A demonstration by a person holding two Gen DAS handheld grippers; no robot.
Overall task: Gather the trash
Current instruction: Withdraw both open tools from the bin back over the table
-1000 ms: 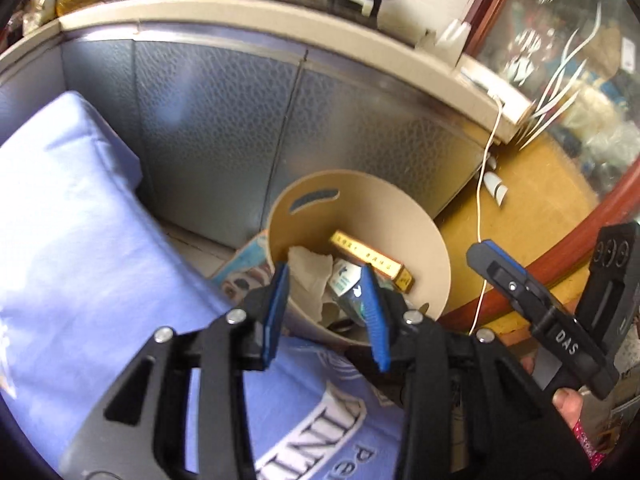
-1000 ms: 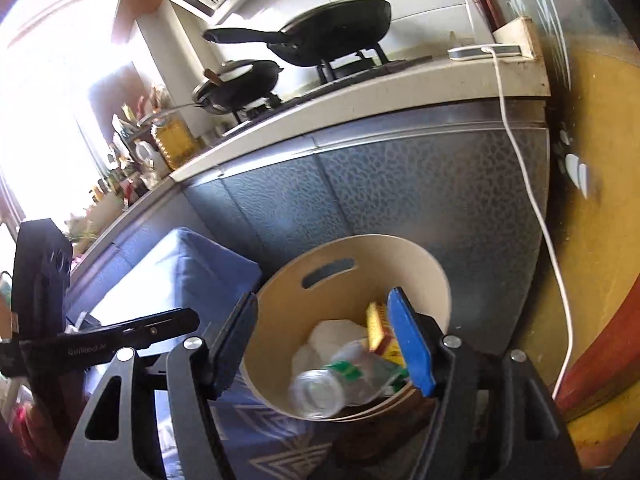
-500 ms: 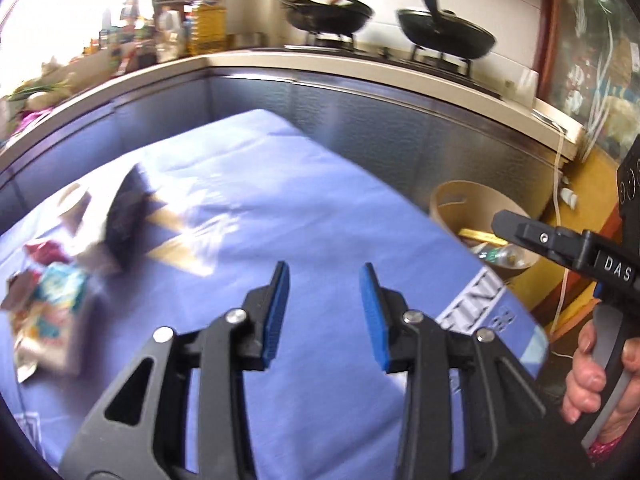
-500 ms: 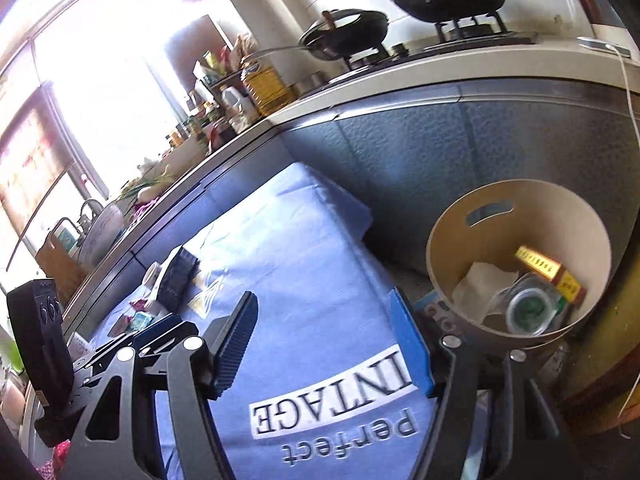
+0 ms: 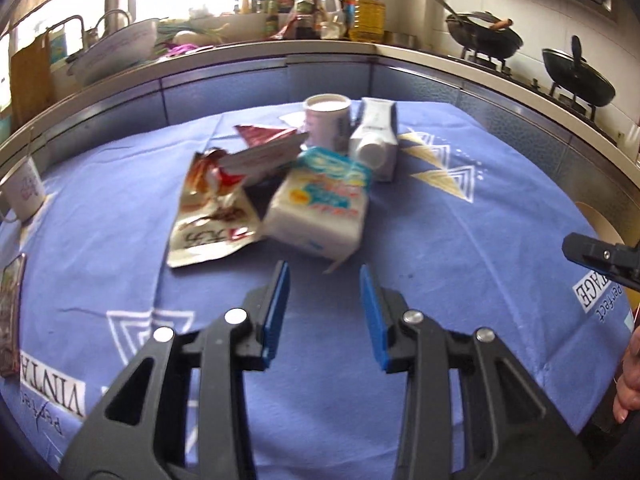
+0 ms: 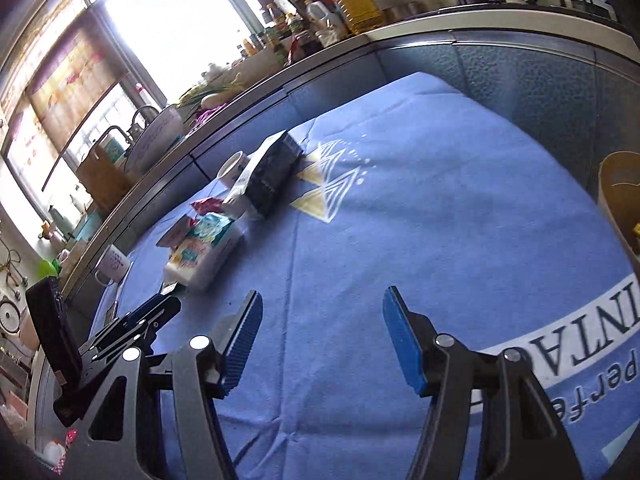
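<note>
A pile of trash lies on the blue tablecloth [image 5: 460,248]: a white and blue tissue pack [image 5: 320,208], a silver and red wrapper [image 5: 212,216], a red carton [image 5: 268,148], a white paper cup [image 5: 327,126] and a dark milk carton [image 5: 376,140]. My left gripper [image 5: 323,312] is open and empty, just short of the tissue pack. My right gripper [image 6: 320,332] is open and empty over bare cloth, right of the tissue pack [image 6: 204,250] and milk carton [image 6: 272,178]. The tan trash bin [image 6: 620,200] stands at the table's right edge.
A white mug [image 5: 24,190] stands at the table's far left, and a flat packet [image 5: 10,296] lies near the left edge. The kitchen counter [image 5: 280,46] with bottles, a sink and two pans [image 5: 576,76] runs behind the table.
Both grippers have swung left from the trash bin to the table. The left one now faces the trash pile; the bin has slid to the right edge of view.
</note>
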